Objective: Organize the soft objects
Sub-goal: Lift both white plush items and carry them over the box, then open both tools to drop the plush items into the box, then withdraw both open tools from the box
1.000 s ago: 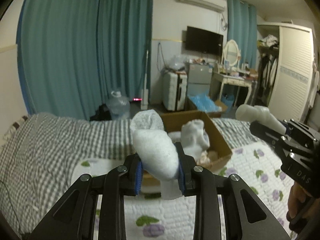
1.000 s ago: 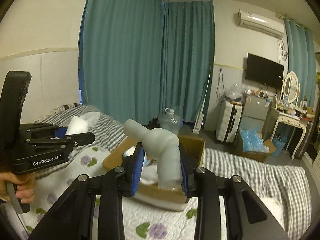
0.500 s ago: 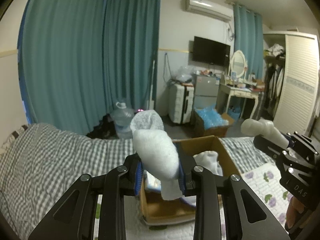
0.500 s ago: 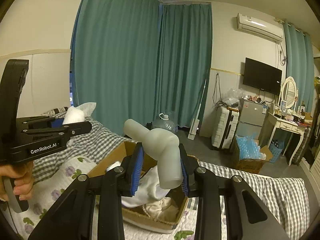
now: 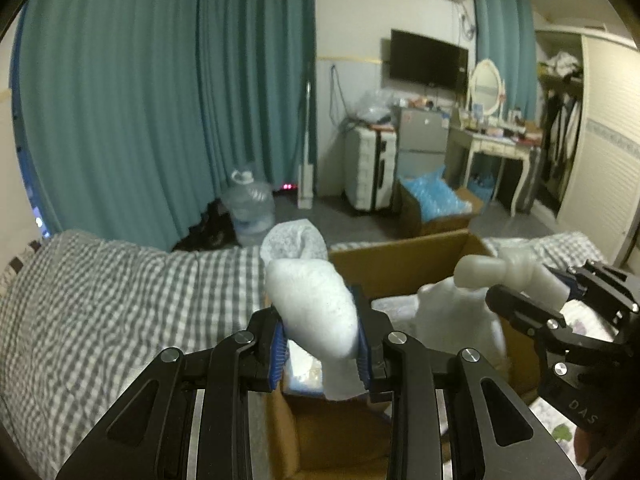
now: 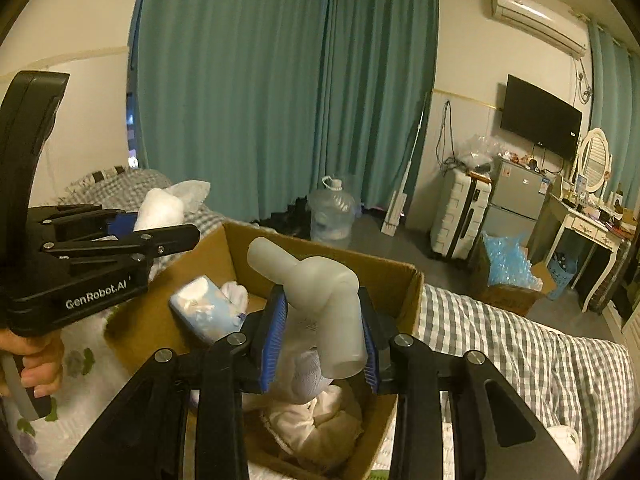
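Note:
My left gripper (image 5: 320,354) is shut on a white sock (image 5: 310,304) that sticks up between its blue pads. My right gripper (image 6: 322,340) is shut on a pale grey bent soft tube (image 6: 320,292). Both hang over an open cardboard box (image 6: 400,280) that stands on the bed. Inside the box lie a blue-and-white tissue pack (image 6: 206,312) and white and cream cloth pieces (image 6: 316,420). In the left wrist view the right gripper (image 5: 568,296) with its tube (image 5: 496,270) is at the right. In the right wrist view the left gripper (image 6: 160,228) with its sock (image 6: 160,206) is at the left.
The box sits on a bed with a grey checked cover (image 5: 100,300) and a white flowered quilt (image 6: 72,364). A person's hand (image 6: 36,364) grips the left handle. Beyond the bed stand a water jug (image 6: 330,212), a white suitcase (image 6: 460,216) and a floor box of blue bags (image 6: 506,268).
Both grippers have moved forward and down towards the box, which now lies right under their tips. Each keeps its hold on its object.

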A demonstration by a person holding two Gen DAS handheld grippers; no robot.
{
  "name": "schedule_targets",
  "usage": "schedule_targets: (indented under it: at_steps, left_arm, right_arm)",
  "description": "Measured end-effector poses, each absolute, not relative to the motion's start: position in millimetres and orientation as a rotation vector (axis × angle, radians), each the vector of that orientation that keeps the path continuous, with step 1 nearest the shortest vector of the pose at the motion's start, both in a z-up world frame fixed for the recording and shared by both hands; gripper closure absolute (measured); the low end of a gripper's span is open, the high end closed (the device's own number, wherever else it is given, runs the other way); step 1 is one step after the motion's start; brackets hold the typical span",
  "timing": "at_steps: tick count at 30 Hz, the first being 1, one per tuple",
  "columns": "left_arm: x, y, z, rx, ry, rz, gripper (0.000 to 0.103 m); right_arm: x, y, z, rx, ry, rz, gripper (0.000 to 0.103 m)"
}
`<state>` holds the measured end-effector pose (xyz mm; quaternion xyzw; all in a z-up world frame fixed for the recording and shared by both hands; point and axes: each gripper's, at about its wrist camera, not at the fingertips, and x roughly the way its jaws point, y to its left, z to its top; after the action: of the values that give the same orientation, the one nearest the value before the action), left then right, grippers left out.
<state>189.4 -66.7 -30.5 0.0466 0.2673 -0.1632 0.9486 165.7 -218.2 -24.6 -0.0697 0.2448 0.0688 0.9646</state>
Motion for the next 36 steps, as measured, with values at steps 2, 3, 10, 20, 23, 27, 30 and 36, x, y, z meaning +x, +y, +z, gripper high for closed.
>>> schedule_targets:
  at_steps: [2, 3, 10, 20, 23, 27, 30, 36]
  left_arm:
    - [197, -72, -39, 0.115, 0.568, -0.328, 0.075]
    - [200, -74, -43, 0.126, 0.582, -0.322, 0.075]
    - [215, -91, -69, 0.16, 0.701, -0.303, 0.075]
    - [219, -97, -79, 0.163, 0.773, -0.306, 0.069]
    - [221, -94, -77, 0.117, 0.805, -0.316, 0.067]
    - [216, -90, -66, 0.094, 0.796, -0.301, 0.057]
    - [206, -85, -52, 0.084, 0.748, -0.267, 0.034]
    - [181, -76, -18, 0.083, 0.636, -0.245, 0.032]
  right_arm:
    - [175, -218, -32, -0.143, 0.525, 0.13, 0.07]
    - [180, -219, -36, -0.142, 0.538, 0.125, 0.07]
    - [203, -235, -54, -0.094, 0.649, 0.089, 0.07]
    - [199, -235, -55, -0.075, 0.662, 0.088, 0.066]
    - [195, -232, -51, -0.073, 0.661, 0.1, 0.064]
    - [183, -230, -39, -0.092, 0.629, 0.094, 0.056]
    - [172, -235, -25, -0.076, 0.586, 0.087, 0.047]
    - [146, -236, 4, -0.065, 0.515, 0.068, 0.044]
